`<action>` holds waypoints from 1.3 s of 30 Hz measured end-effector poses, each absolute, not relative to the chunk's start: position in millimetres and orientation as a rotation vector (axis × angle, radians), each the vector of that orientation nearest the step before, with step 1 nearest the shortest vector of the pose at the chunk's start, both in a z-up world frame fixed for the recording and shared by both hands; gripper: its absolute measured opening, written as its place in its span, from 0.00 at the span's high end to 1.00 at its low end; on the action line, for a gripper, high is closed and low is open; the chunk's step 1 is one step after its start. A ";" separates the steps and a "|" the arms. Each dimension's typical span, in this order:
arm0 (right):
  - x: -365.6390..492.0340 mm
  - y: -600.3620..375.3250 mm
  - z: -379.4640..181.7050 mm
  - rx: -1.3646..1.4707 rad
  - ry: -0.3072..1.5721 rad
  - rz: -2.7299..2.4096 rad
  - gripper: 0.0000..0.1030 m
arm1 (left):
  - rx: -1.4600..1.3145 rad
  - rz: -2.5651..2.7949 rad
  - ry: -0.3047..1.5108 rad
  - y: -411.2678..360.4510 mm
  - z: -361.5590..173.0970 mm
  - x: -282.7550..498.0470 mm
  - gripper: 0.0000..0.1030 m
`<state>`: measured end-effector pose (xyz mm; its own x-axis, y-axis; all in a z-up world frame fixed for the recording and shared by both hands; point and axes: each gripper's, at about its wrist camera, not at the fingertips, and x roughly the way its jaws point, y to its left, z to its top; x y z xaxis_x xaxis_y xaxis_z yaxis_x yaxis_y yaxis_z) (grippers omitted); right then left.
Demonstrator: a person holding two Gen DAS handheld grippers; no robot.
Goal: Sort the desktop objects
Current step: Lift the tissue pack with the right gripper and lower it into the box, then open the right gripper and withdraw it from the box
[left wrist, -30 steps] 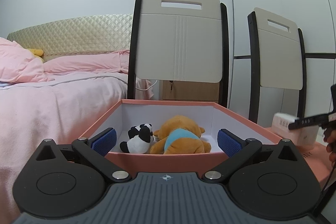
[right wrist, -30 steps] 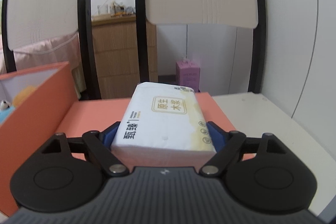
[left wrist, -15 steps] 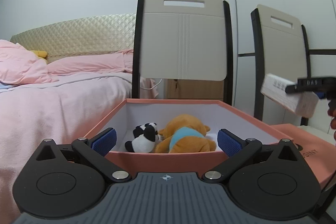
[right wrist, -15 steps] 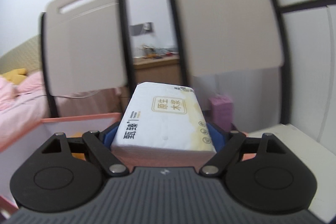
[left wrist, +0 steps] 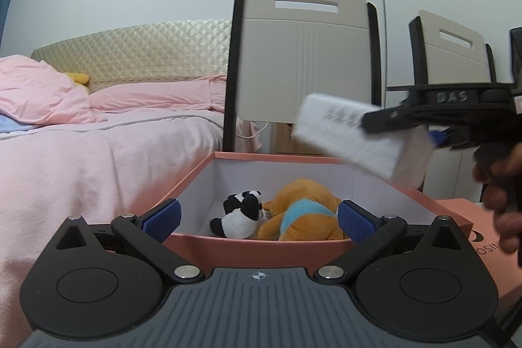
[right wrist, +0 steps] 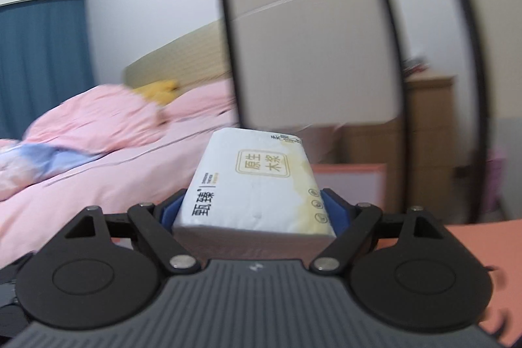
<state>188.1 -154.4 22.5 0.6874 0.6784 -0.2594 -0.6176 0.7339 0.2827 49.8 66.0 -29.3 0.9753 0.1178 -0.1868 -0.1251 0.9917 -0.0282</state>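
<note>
My right tongs point(right wrist: 253, 212) grip the tissue pack point(right wrist: 257, 181) above the orange box point(left wrist: 254, 247). My left tongs point(left wrist: 257, 217) stand open, empty, before the box.

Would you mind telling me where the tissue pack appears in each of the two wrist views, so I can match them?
Left wrist view: the tissue pack is at right of centre, held in the air above the orange box by the right gripper.
Right wrist view: the pack sits bottom centre, clamped between the blue pads.
Shared landmark: the beige chair back.
</note>
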 end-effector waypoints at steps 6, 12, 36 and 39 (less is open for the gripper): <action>196.9 -120.9 13.6 0.211 0.493 0.823 0.17 | -0.058 0.170 0.177 71.7 -28.1 50.3 0.00; 199.9 -93.7 5.9 0.202 0.556 0.833 0.17 | -0.078 0.178 0.175 75.9 -26.8 49.7 0.00; 179.7 -190.8 38.9 0.218 0.257 0.532 0.00 | -0.062 0.169 0.177 72.7 -27.3 48.4 0.00; 177.5 -214.7 40.5 0.204 0.233 0.469 0.00 | -0.056 0.165 0.176 71.2 -27.1 48.2 0.00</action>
<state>177.5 -214.7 40.5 0.8662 0.4683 -0.1746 -0.4220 0.8725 0.2463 48.2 71.2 -27.1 0.9710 0.1587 -0.1789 -0.1685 0.9848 -0.0411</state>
